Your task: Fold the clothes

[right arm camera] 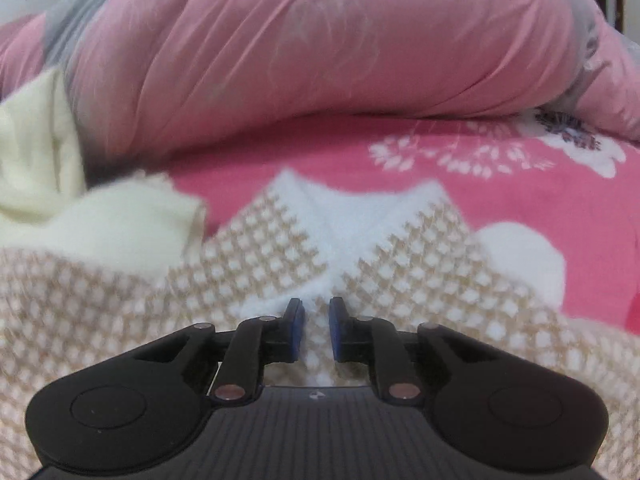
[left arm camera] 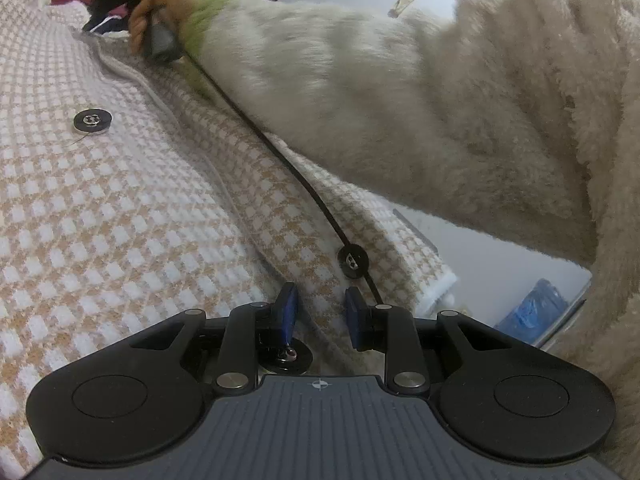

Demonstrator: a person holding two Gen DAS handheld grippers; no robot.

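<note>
Tan-and-white checked knit cardigan (left arm camera: 132, 208) lies spread button-side up on a pink floral bedsheet (right arm camera: 460, 184), flat so the front panels can be squared up before a fold; its white collar (right arm camera: 352, 216) points away toward a heaped pink quilt (right arm camera: 320, 40) and a cream garment (right arm camera: 80, 216) sits just beside its shoulder on the left of the right wrist view. Front placket runs diagonally in the left wrist view, one dark button (left arm camera: 91, 121) on the upper panel, a second button (left arm camera: 352, 261) further down near the hem edge, a third partly hidden right under the left gripper (left arm camera: 320, 312). Left gripper sits low over the placket by the hem, jaws parted a narrow gap, fabric showing between the blue pads (left arm camera: 289, 304), and no pinch is visible, so nothing held as far as I can tell. Right gripper (right arm camera: 316, 330) is angled down just behind the collar, jaws nearly together with a slim gap, knit visible in that gap but not clamped; frame is blurred. A person's fluffy cream sleeve (left arm camera: 400, 100) reaches across the cardigan, hand (left arm camera: 144, 20) gripping that tool's handle, thin black cable (left arm camera: 280, 152) trailing over the cloth. Judgement: lining up both ends before the first fold
</note>
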